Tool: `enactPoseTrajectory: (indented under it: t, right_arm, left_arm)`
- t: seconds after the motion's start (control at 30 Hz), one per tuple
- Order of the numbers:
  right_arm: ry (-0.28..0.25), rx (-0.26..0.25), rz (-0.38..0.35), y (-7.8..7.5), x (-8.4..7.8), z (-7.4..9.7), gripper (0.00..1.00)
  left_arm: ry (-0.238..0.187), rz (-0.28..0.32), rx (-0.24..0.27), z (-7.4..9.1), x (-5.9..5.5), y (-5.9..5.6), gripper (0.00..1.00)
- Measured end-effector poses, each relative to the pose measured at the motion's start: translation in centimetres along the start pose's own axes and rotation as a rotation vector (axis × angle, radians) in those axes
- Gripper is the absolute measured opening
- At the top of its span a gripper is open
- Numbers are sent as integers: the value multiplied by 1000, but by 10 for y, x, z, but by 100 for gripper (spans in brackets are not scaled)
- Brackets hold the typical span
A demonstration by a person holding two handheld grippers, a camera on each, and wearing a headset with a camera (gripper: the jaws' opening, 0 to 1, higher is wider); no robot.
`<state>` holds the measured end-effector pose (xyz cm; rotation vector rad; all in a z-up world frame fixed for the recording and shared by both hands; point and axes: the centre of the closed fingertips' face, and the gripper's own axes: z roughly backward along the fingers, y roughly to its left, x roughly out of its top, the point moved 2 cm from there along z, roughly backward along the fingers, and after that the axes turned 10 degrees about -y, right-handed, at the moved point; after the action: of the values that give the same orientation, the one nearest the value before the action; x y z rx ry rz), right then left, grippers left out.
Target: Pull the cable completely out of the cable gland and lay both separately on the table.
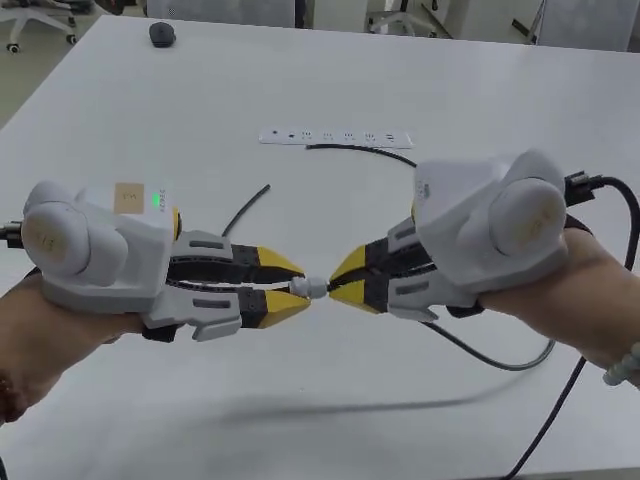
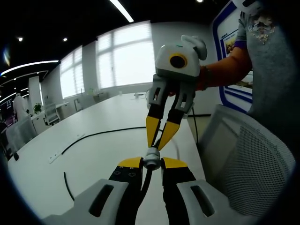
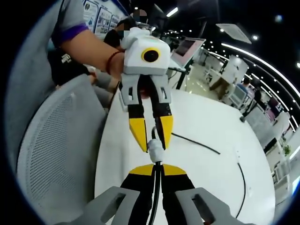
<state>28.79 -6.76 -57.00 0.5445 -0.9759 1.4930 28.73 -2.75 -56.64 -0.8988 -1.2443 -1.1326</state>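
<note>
We hold the two grippers tip to tip, a little above the white table (image 1: 200,110). The left gripper (image 1: 300,287) has its jaws closed down to a narrow gap and pinches the small white gland (image 1: 313,289) at their very ends. The right gripper (image 1: 340,284) faces it from the other side. Its jaws are drawn almost together around the black cable (image 3: 154,199). In the right gripper view the cable runs back between those jaws and meets the gland just beyond them. The cable end sits in the gland, but we cannot tell how deep, as the joint is small and partly hidden by the jaws. Gland and cable both hang in the air between the grippers, clear of the table.

In the head view a dark length curves over the table below the right gripper, and it seems to be the cable's loose tail. Farther back lies a white power strip (image 1: 335,137) with a black lead (image 1: 360,150) just beside it. A short black wire (image 1: 245,210) lies nearer the left gripper, and a dark mouse (image 1: 162,34) sits at the far edge.
</note>
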Motion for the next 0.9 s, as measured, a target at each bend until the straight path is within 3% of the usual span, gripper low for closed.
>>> enactPoseTrajectory:
  t: [0.27,0.3,0.63,0.9]
  right_arm:
    - [-17,-3,-2,-1,-1,4,0]
    - [8,-7,4,-2,-6,7,0]
    - [49,-32,-38,-6,-32,27,0]
    - [136,-60,-84,-11,-71,46,0]
  left_arm:
    - [-11,0,-2,-1,2,0,16]
    - [-1,-9,1,0,0,1,16]
    - [1,-2,9,6,-1,3,16]
    - [15,-1,17,13,-5,5,16]
